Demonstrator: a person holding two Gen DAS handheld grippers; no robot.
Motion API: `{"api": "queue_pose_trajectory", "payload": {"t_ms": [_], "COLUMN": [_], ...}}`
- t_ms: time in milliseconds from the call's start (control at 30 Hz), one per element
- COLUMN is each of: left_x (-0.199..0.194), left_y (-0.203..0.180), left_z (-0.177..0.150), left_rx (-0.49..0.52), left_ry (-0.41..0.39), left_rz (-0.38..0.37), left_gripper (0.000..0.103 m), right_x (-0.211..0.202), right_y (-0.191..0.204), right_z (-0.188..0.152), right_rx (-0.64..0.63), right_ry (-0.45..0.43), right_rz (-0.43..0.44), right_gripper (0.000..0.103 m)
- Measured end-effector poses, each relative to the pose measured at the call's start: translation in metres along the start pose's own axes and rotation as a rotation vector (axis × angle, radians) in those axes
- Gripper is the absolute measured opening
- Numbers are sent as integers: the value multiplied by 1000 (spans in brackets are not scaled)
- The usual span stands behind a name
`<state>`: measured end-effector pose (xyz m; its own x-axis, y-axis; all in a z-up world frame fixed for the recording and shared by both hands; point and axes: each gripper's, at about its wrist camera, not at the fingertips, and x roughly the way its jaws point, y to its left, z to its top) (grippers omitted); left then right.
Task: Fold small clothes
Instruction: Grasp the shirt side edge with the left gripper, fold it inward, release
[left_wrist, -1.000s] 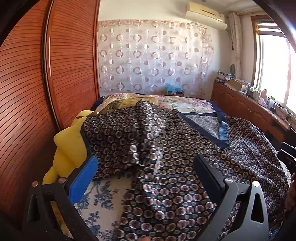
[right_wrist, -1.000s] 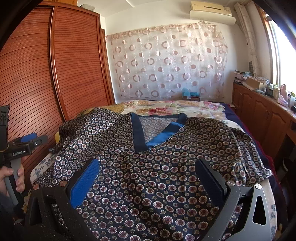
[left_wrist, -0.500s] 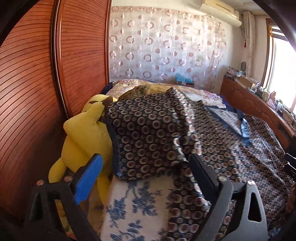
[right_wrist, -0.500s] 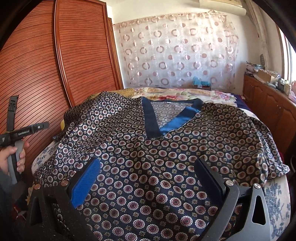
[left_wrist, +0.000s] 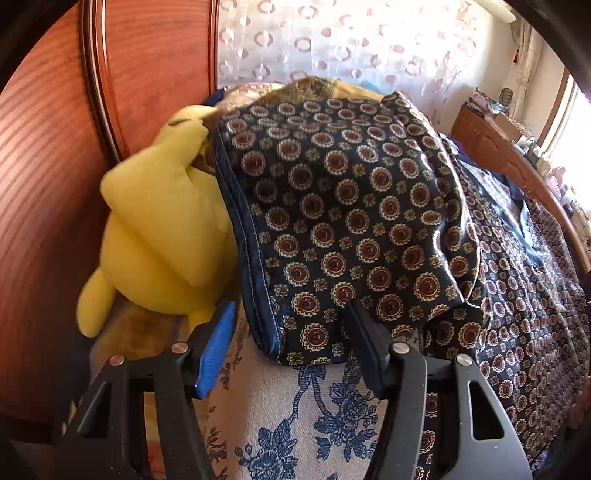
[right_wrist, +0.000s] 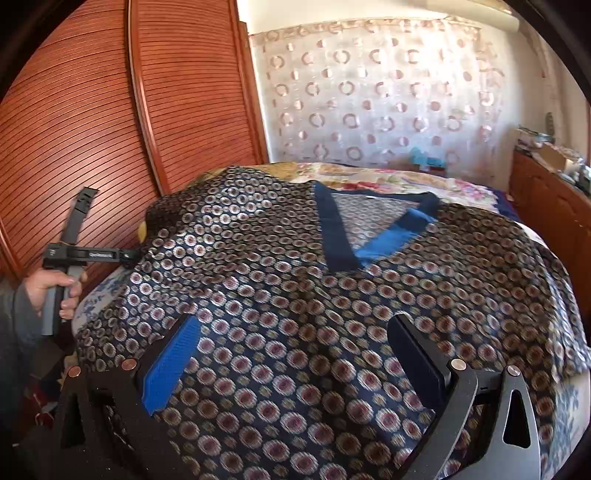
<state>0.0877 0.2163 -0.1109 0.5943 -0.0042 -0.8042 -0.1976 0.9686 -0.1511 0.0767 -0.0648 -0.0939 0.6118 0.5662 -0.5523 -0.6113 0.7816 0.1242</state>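
At the left of the left wrist view a yellow plush toy (left_wrist: 162, 218) is leaning against the slatted red-brown wooden wardrobe door (left_wrist: 48, 155), and just right of it the sleeve (left_wrist: 343, 206) of the dark navy satin shirt patterned with small round medallions (right_wrist: 332, 280) is draping over the toy's side, its stitched cuff end hanging in the lower centre above the white bedsheet printed with blue flowers (left_wrist: 295, 417). The left gripper (left_wrist: 291, 332) is hovering with its jaws spread wide around that cuff end, gripping nothing. In the right wrist view the person's left hand (right_wrist: 55, 288) is showing at the far left; the shirt is lying front-up across the bed, blue V-collar (right_wrist: 369, 236) right of centre. The right gripper (right_wrist: 291, 350) is hovering wide open over the lower body of the shirt, empty. The step in hand looks like taking the sleeve for the first fold; next the left jaws need to be closing on the cuff, then carrying it rightward across the chest, clear of the toy
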Motion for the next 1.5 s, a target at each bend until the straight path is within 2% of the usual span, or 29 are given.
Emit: {"api": "queue_pose_trajectory", "payload": {"t_ms": [133, 200, 300, 367, 533, 633, 700, 1000, 1133, 1233, 1333, 1400, 1433, 1500], "left_x": [5, 4, -2, -7, -36, -56, -67, -98, -105, -104, -102, -101, -100, -98], "left_y": [7, 8, 5, 1, -8, -20, -34, -129, -163, -169, -163, -156, -152, -142], "left_z": [3, 5, 5, 5, 8, 17, 27, 61, 55, 44, 36, 32, 30, 24], "left_rx": [-24, -21, 19, 58, 115, 135, 160, 355, 419, 427, 419, 403, 394, 377], "left_ry": [13, 9, -16, -33, -131, -187, -222, -273, -266, -253, -246, -236, -234, -231], "left_rz": [-59, -83, -35, 19, 67, 44, 13, -140, -195, -214, -194, -186, -178, -167], "left_gripper": [54, 46, 31, 14, 9, 7, 7, 7, 7, 16, 25, 34, 48, 59], "right_x": [4, 5, 5, 8, 6, 9, 7, -7, -12, -14, -14, -14, -14, -11], "right_y": [9, 13, 18, 19, 14, 15, 15, -4, -10, -12, -14, -16, -17, -16], "right_z": [7, 7, 2, -1, 0, 2, 3, 2, -1, 0, 0, 1, 2, 4], "right_rx": [-29, -35, -48, -54, -38, -33, -31, 9, 31, 39, 41, 45, 46, 44], "right_ry": [-7, -8, -5, -1, 5, 2, -2, -23, -32, -34, -32, -28, -27, -22], "right_rz": [18, 27, 32, 25, 16, 9, 4, -31, -38, -40, -42, -41, -38, -33], "right_gripper": [101, 101, 101, 101, 101, 101, 101, 101, 101, 101, 101, 101, 101, 101]}}
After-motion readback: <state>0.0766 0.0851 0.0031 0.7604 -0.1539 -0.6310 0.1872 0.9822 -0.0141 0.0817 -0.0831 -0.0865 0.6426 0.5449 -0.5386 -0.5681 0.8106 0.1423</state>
